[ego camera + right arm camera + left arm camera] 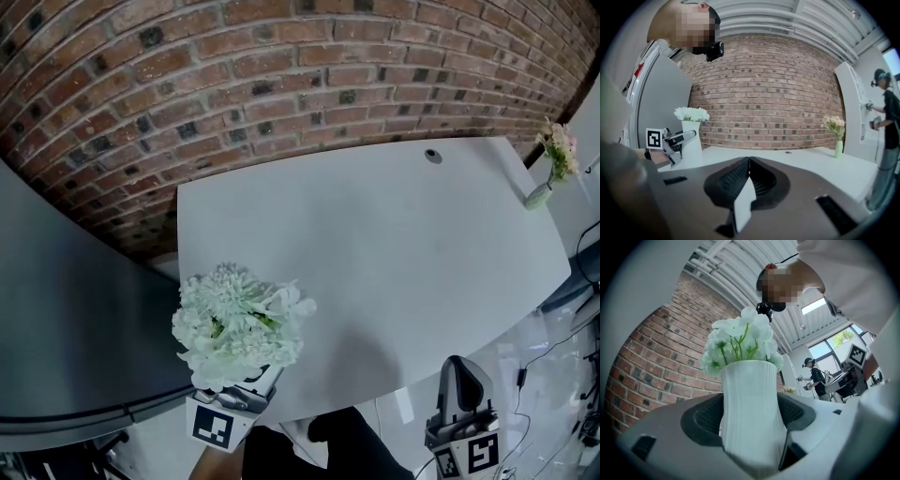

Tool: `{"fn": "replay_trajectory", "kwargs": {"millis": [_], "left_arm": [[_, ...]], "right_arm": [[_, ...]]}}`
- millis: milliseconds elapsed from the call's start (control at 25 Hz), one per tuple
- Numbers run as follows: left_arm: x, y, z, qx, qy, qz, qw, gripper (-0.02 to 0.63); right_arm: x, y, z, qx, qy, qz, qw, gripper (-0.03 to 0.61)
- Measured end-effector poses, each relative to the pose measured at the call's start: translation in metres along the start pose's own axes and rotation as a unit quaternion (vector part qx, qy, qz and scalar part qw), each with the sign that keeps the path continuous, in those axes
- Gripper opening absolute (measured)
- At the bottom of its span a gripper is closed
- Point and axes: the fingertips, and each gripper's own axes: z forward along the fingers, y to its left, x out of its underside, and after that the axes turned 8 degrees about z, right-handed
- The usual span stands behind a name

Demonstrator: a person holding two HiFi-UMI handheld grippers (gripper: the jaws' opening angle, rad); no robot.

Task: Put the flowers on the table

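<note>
The flowers are white with green stems. Their vase is white, with thin lines running up and down it. The bench is plain light grey. The wall is red-brown brick with pale lines between the bricks. The small vase is pale green, and its blooms are cream and pink. The left tongs and right tongs are grey, each with black-and-white squares on it.
</note>
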Motion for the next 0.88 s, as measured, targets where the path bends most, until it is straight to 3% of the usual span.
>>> {"fn": "replay_trajectory", "kwargs": {"millis": [240, 440, 880], "left_arm": [[0.005, -0.002, 0.000, 0.012, 0.007, -0.007, 0.9999, 0.362], [0.009, -0.002, -0.004, -0.005, 0.014, -0.001, 0.9999, 0.426], [0.008, 0.003, -0.015, -0.021, 0.036, -0.020, 0.9990, 0.437]], "right_arm": [[-0.003, 0.000, 0.004, -0.003, -0.005, 0.009, 1.000, 0.017], [-0.001, 0.005, 0.003, -0.006, -0.005, 0.004, 1.000, 0.017], [-0.008, 0.018, -0.005, -0.008, -0.002, 0.004, 1.000, 0.017]]}}
